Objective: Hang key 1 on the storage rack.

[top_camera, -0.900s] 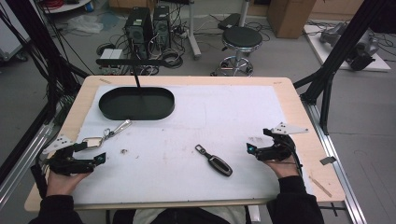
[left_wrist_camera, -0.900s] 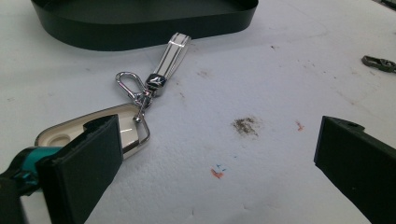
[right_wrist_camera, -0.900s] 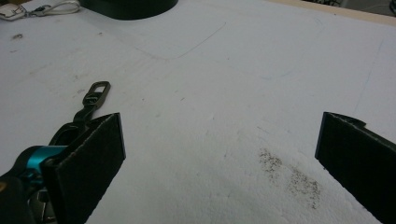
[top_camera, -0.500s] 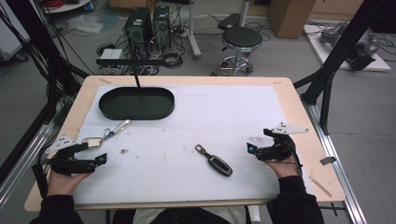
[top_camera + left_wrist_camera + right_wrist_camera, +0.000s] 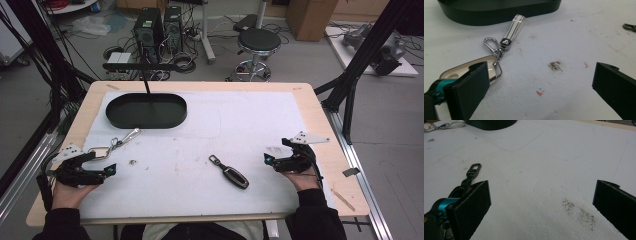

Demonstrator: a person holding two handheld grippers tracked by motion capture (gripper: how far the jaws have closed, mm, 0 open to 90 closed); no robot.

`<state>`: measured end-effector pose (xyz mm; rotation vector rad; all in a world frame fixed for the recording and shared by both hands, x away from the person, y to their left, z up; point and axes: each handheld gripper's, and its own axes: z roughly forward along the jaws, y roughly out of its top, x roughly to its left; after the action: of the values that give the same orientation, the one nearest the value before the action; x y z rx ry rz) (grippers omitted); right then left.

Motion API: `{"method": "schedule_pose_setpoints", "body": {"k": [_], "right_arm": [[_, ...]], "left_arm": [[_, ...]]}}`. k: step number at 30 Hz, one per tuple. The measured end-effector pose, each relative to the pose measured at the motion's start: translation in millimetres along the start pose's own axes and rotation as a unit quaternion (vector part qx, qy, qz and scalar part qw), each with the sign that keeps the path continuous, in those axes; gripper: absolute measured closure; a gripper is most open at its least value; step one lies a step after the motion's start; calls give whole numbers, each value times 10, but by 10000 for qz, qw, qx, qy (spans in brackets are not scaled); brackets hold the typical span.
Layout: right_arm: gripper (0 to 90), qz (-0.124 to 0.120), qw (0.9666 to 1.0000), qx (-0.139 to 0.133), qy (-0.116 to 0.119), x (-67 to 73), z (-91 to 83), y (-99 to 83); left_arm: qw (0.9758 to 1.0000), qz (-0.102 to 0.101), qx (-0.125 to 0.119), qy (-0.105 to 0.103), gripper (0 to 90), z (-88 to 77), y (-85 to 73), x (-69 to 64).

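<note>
Black key fob (image 5: 235, 176), flat on the white mat (image 5: 210, 135), well out from the tray (image 5: 115, 112) toward the person's side and off toward its right end. Close beside it, the right gripper (image 5: 267, 160), jaws spread wide, nothing between them. In the right gripper view (image 5: 541, 202), the fob's ring end (image 5: 474, 170) poking out past one jaw; touching or just apart, cannot tell.

Left gripper (image 5: 111, 170) likewise gaping and empty, low over the mat on the person's side of the tray's left end. In the left gripper view (image 5: 539, 85), a second, silver key fob (image 5: 492, 72) half hidden behind one jaw, its clip and striped strap (image 5: 515, 22) reaching up to the tray wall (image 5: 499, 12).

Almost nothing changed from a moment ago: both hands parked in the same spots, both fobs unmoved, the left gripper shifted only a trace. Probably a pause ahead of a grasp, with either fob a fair candidate and the tray a likely place for it.

Plenty of bare mat between the two grippers and between the black fob and the tray. Tighter on the left: silver fob near the mat's edge, strap close against the tray. Bench edge (image 5: 320, 130) just beyond the right hand. An upright pole standing by the tray, worth minding on any carry over it.
</note>
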<state>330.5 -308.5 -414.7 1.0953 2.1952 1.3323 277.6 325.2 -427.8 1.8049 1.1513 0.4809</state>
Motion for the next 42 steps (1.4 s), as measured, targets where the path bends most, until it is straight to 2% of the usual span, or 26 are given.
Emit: {"method": "schedule_pose_setpoints", "body": {"k": [4, 9, 16, 19, 20, 25, 28, 29, 32, 35, 37, 39, 41, 42], "right_arm": [[9, -26, 10000, 3, -31, 12, 5, -7], [8, -24, 10000, 36, -36, 18, 19, -8], [8, -37, 10000, 23, -61, 16, 15, -13], [8, -37, 10000, 36, -70, 17, 16, -14], [8, -44, 10000, 38, -70, 16, 17, -15], [8, -31, 9999, 71, -82, 19, 25, -17], [8, -36, 9999, 65, -79, 22, 24, -19], [9, -41, 9999, 66, -79, 21, 23, -20], [8, -35, 9999, 60, -82, 23, 24, -18], [8, -28, 9999, 60, -81, 22, 23, -18], [8, -46, 9999, 47, -81, 16, 23, -19], [9, -10, 10000, 44, -81, 13, 22, -18], [8, -8, 10000, 47, -78, 11, 23, -19], [9, -17, 10000, 59, -78, 7, 28, -21]], "left_arm": [[10000, 12, 65, 8, 17, 25, 19, 10], [9997, 124, 189, 54, 17, 90, 84, 14], [9987, 273, 432, 11, 17, 193, 149, 9], [9986, 282, 453, -3, 17, 225, 183, 20], [9977, 368, 561, 39, 17, 264, 225, 23], [9966, 500, 657, 5, 17, 338, 318, 15], [9950, 601, 796, -8, 17, 392, 376, 10], [9937, 673, 893, 1, 17, 408, 394, 20], [9920, 702, 1051, -23, 17, 473, 467, 47], [9916, 706, 1081, -33, 17, 498, 506, 74], [9904, 736, 1169, -11, 17, 522, 547, 97], [9913, 678, 1124, -24, 17, 547, 585, 116], [9901, 715, 1204, -59, 17, 589, 620, 134], [9887, 770, 1288, -56, 17, 614, 638, 145]]}}
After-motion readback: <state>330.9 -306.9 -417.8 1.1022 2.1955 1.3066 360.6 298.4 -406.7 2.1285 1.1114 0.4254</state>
